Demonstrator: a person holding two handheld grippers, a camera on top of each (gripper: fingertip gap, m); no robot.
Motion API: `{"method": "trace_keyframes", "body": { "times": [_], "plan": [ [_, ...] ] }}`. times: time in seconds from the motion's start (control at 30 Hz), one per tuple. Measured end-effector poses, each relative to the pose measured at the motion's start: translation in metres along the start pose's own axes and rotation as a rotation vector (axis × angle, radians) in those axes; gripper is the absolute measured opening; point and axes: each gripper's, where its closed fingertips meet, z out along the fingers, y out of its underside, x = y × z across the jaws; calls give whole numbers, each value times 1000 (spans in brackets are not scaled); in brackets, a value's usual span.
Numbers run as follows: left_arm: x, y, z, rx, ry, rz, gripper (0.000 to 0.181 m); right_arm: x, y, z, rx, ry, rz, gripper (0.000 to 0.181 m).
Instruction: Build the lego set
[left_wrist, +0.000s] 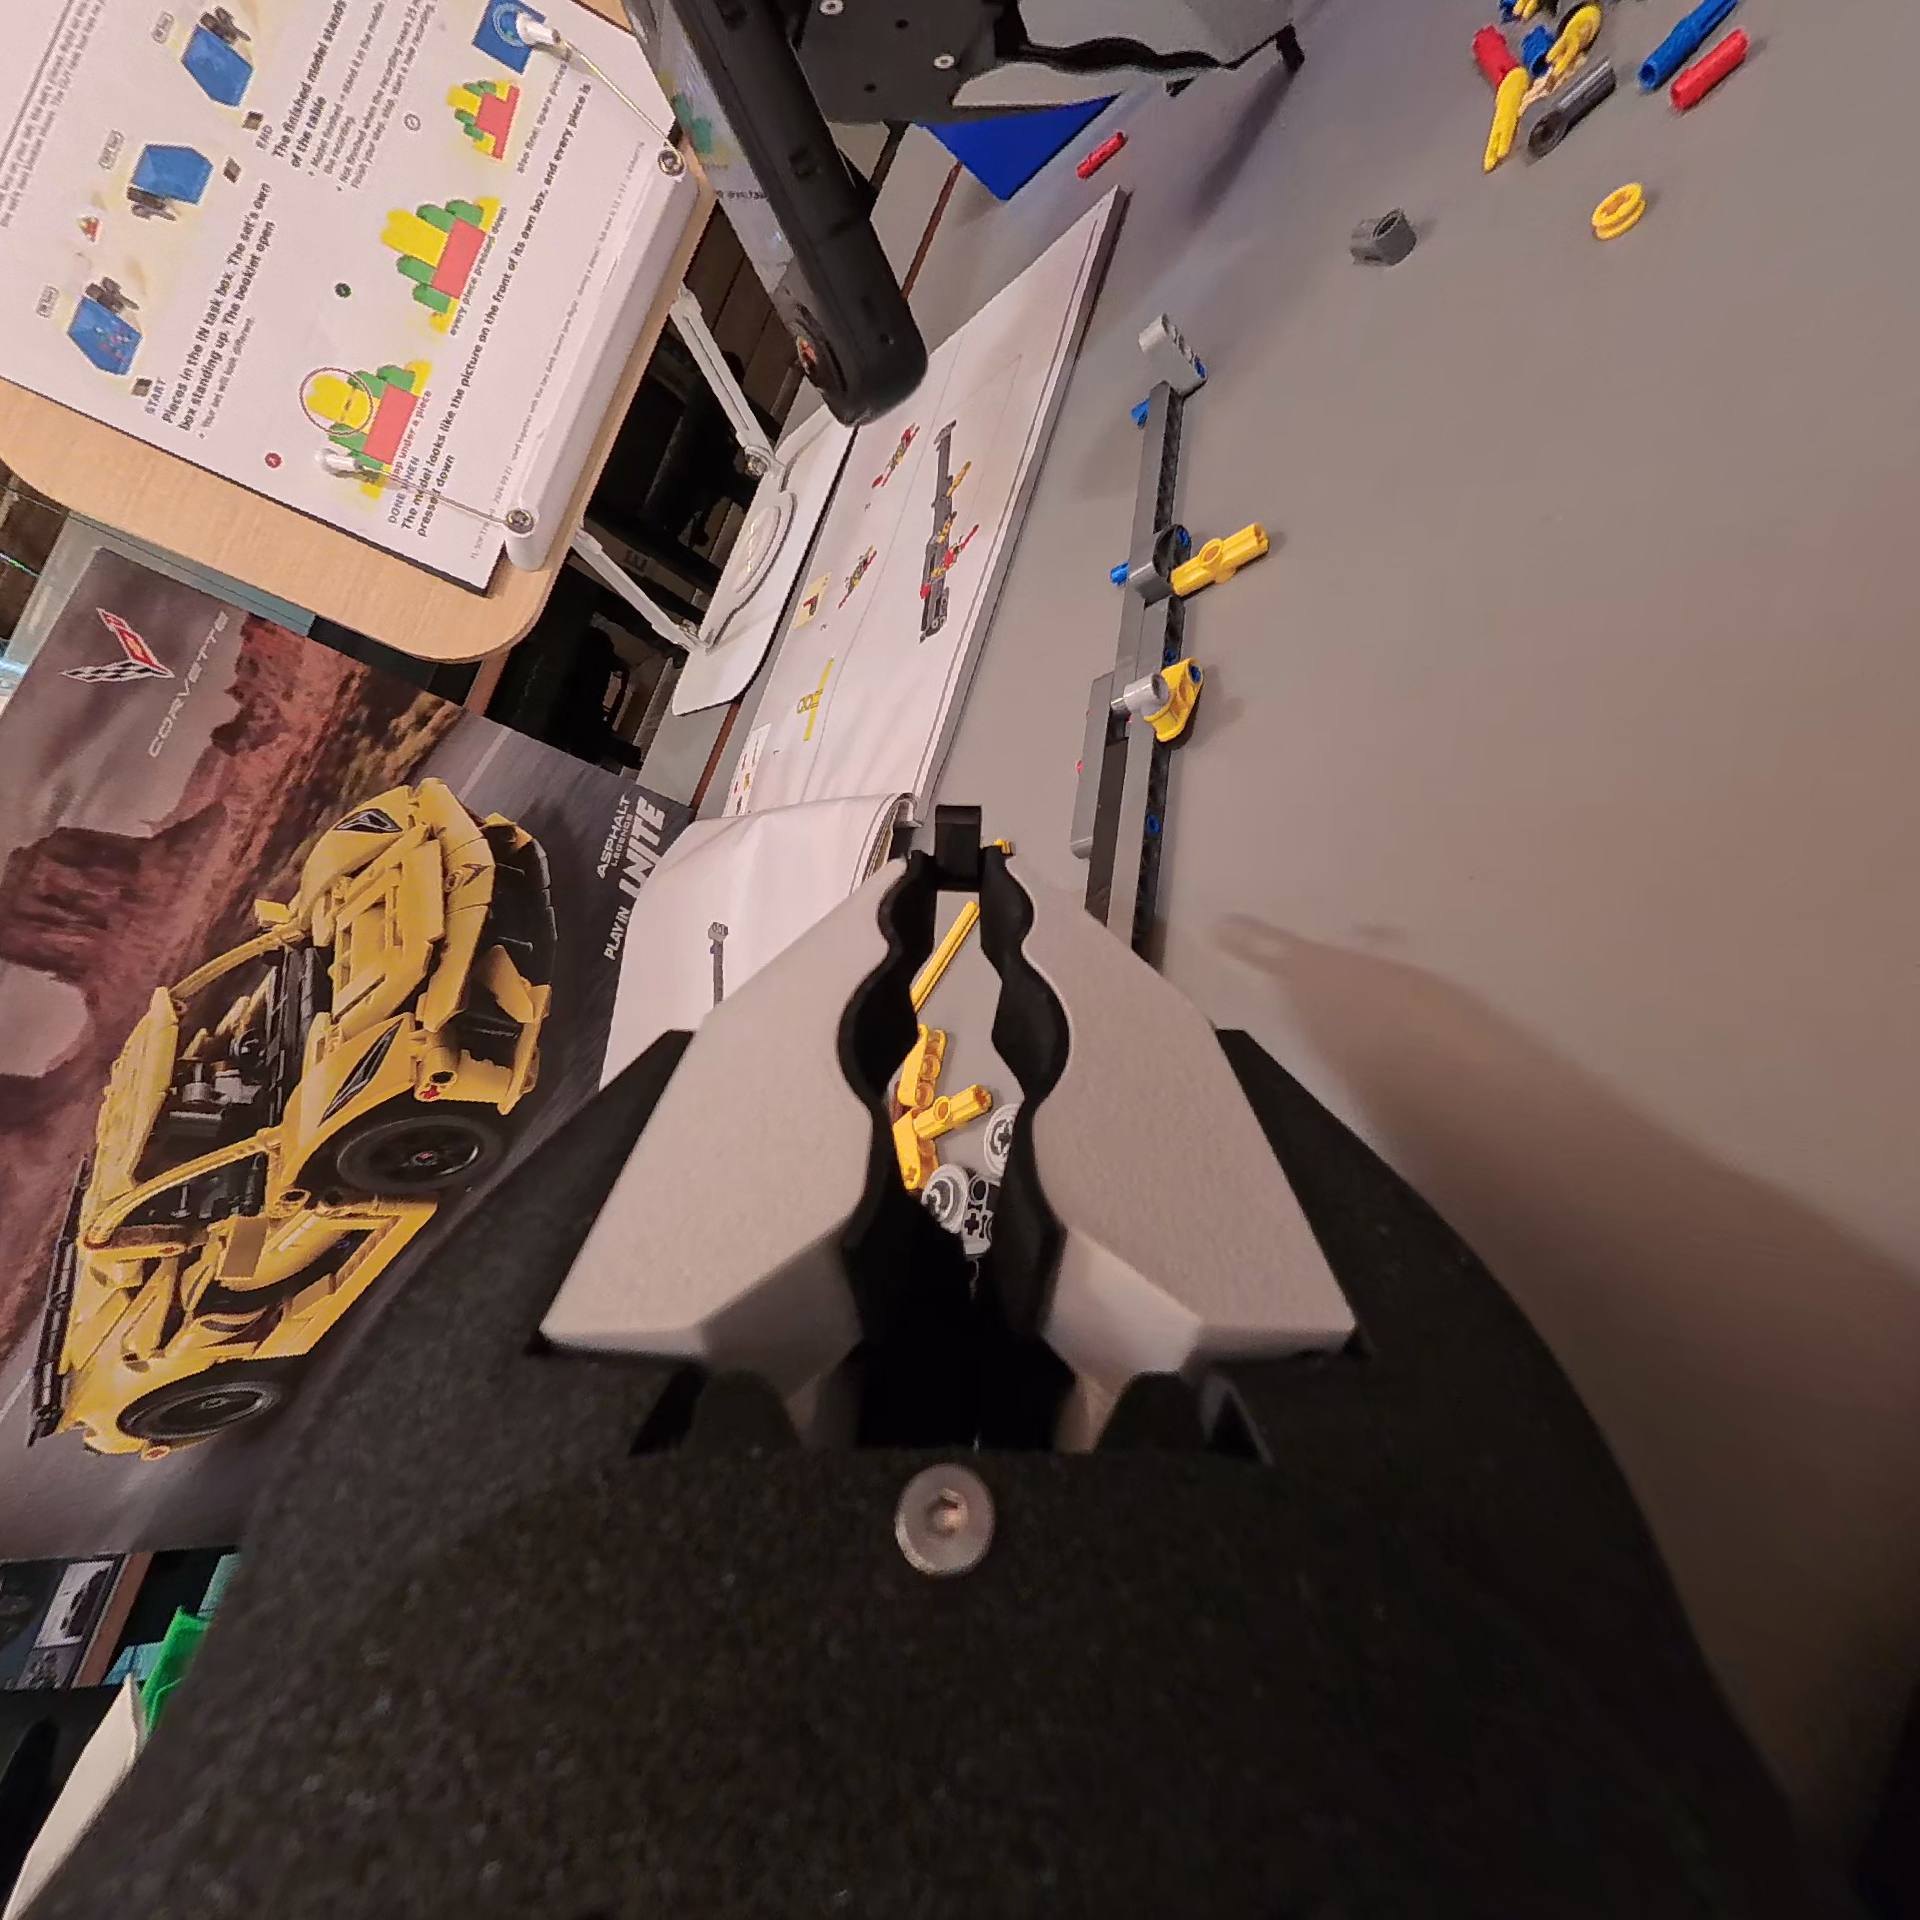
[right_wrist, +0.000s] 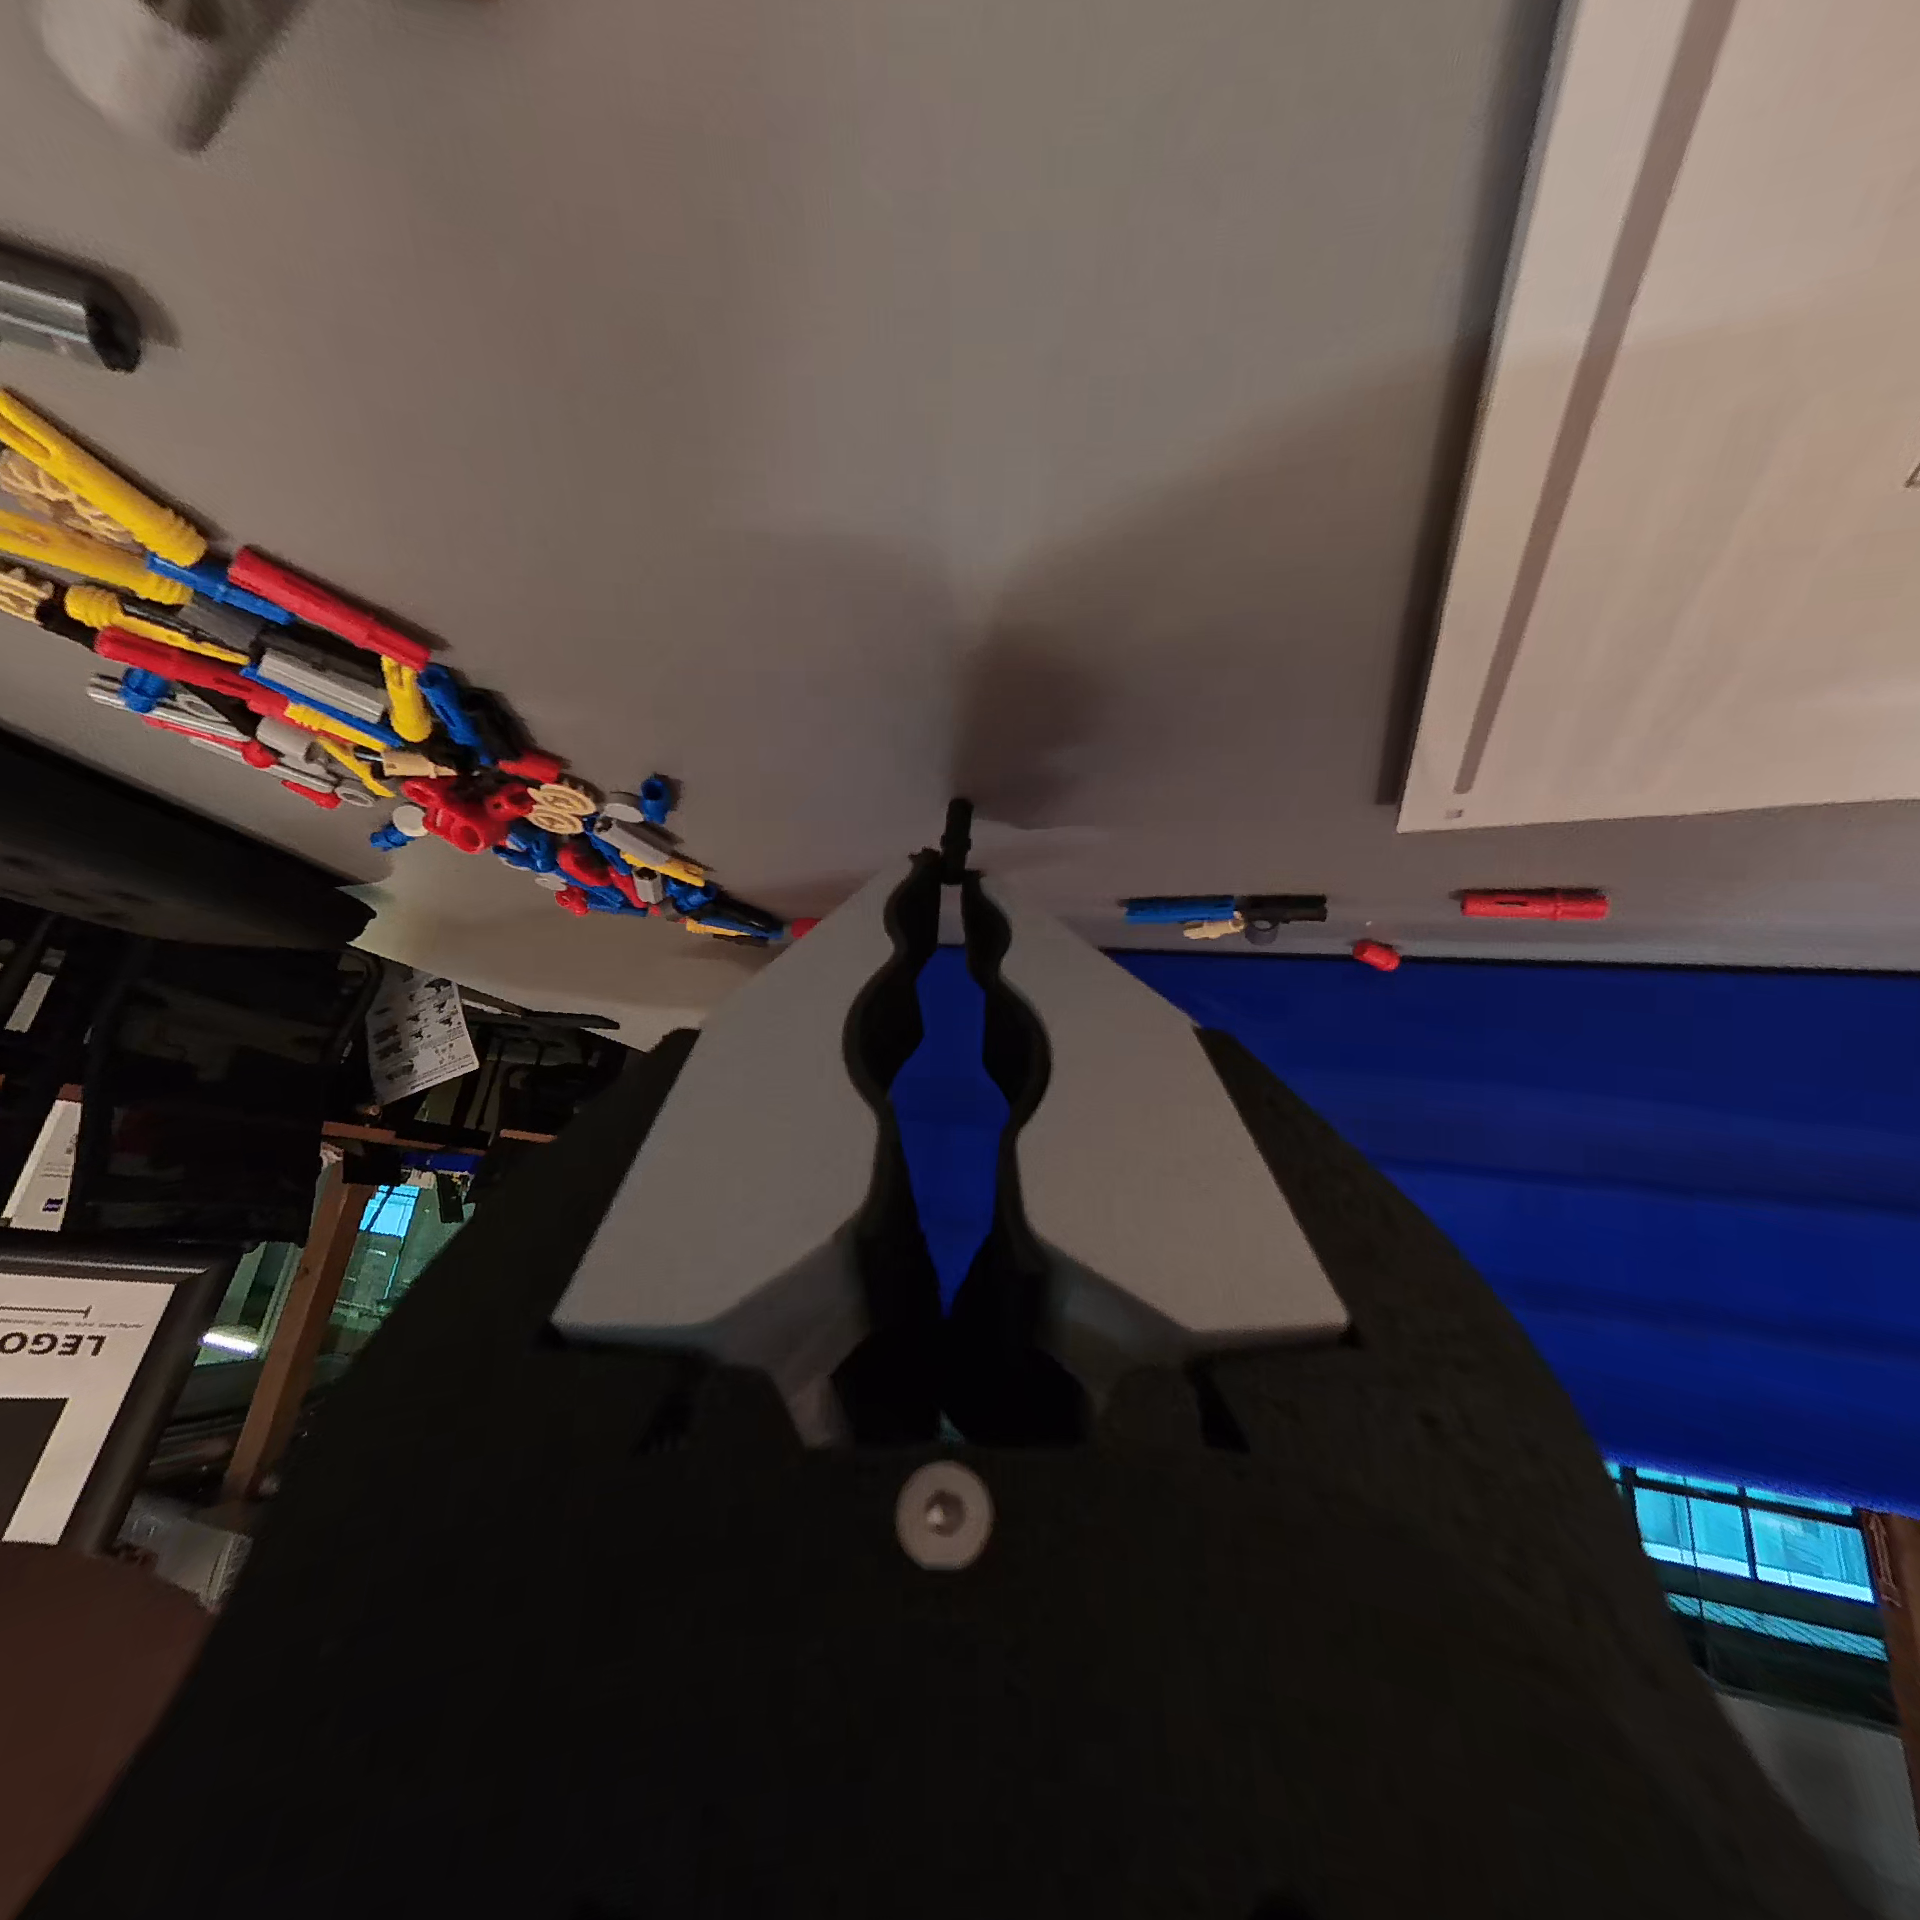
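Grippers are both clamping: left gripper (left_wrist: 958, 844) pinching a black piece (left_wrist: 957, 828), right gripper (right_wrist: 954, 860) pinching a black pin (right_wrist: 956, 826) over the table (right_wrist: 831, 364).

On my left feed the tabletop (left_wrist: 1558, 935) looks smooth and matt grey. The left tool (left_wrist: 958, 844) has matt grey plastic shells, black rubbery inner pads and a rough, grainy black body with a dull metal screw (left_wrist: 943, 1519). The loose pieces (right_wrist: 343, 675) are glossy plastic. The booklet (left_wrist: 935, 582) is matt paper; the box (left_wrist: 260, 987) looks like printed, slightly glossy card.
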Motion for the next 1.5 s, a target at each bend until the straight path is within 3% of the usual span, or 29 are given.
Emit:
{"method": "trace_keyframes", "body": {
  "times": [0.93,1.03,1.17,1.23,1.37,1.5],
  "plan": [
    [0,0,0,-3,-1,6,6,3,-8,-2,81,46,-14,13],
    [-1,0,-1,-2,-4,3,6,8,-9,-20,246,109,18,13],
    [-3,-1,-2,10,-9,-13,6,7,-13,-59,748,138,146,19],
    [-4,-4,-3,19,-17,-19,6,9,-4,-65,946,107,248,22],
    [-10,-13,-7,61,-44,-36,7,-1,9,-48,1061,-28,336,21],
    [-10,-17,-8,81,-45,-53,7,-8,5,-46,1052,120,232,21]
  ]
}}
